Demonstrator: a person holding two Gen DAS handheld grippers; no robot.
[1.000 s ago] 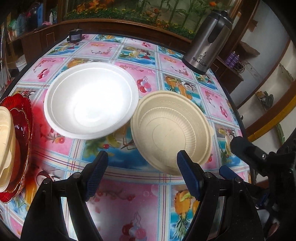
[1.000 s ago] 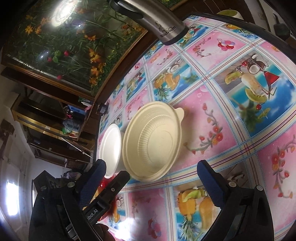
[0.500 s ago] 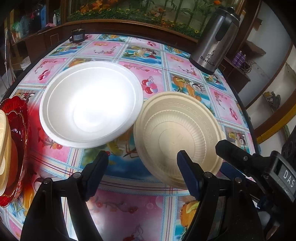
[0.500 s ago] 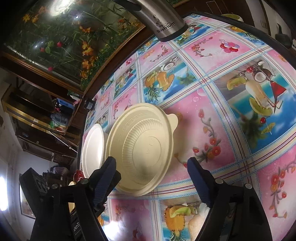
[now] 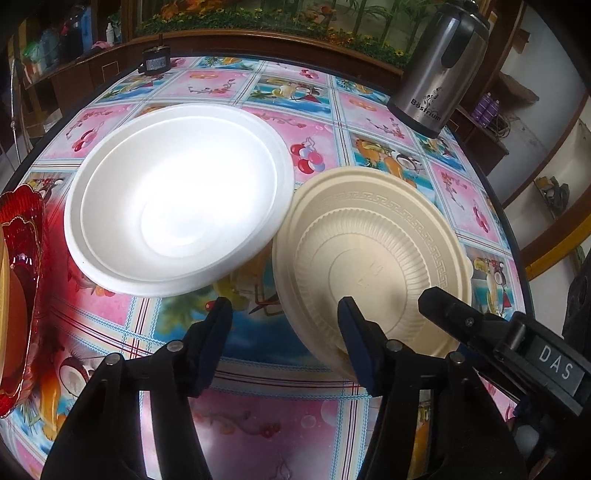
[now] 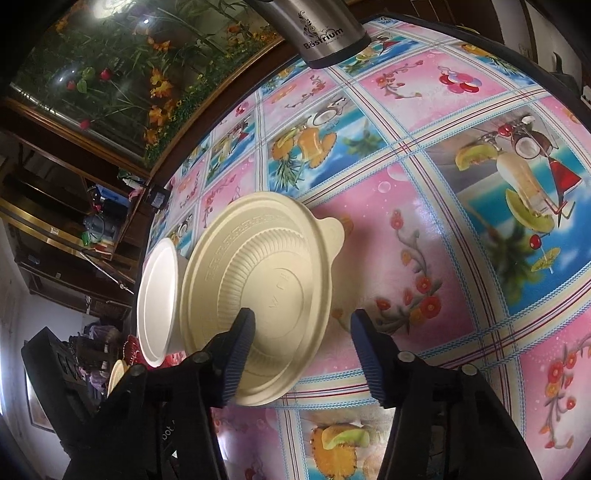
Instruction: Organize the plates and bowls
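A cream ribbed bowl (image 5: 373, 266) sits on the fruit-print tablecloth, touching a larger white foam bowl (image 5: 177, 206) to its left. My left gripper (image 5: 284, 314) straddles the cream bowl's near left rim. Its jaws are closing, with one finger over the bowl and one outside, and the pads are off the rim. My right gripper (image 6: 303, 321) straddles the same cream bowl (image 6: 266, 280) at its near right rim. Its jaws are closing too, without pressing. The white bowl (image 6: 157, 302) lies beyond. One right finger (image 5: 454, 314) shows in the left wrist view.
A red glass dish (image 5: 18, 277) holding stacked cream bowls stands at the table's left edge. A steel flask (image 5: 439, 70) stands at the far right, also visible at the top of the right wrist view (image 6: 325, 33). A small black object (image 5: 157, 62) sits at the far edge.
Both grippers have come down closer to the cream bowl, and both pairs of jaws have narrowed. Each now straddles the bowl's rim. The bowls have not shifted.
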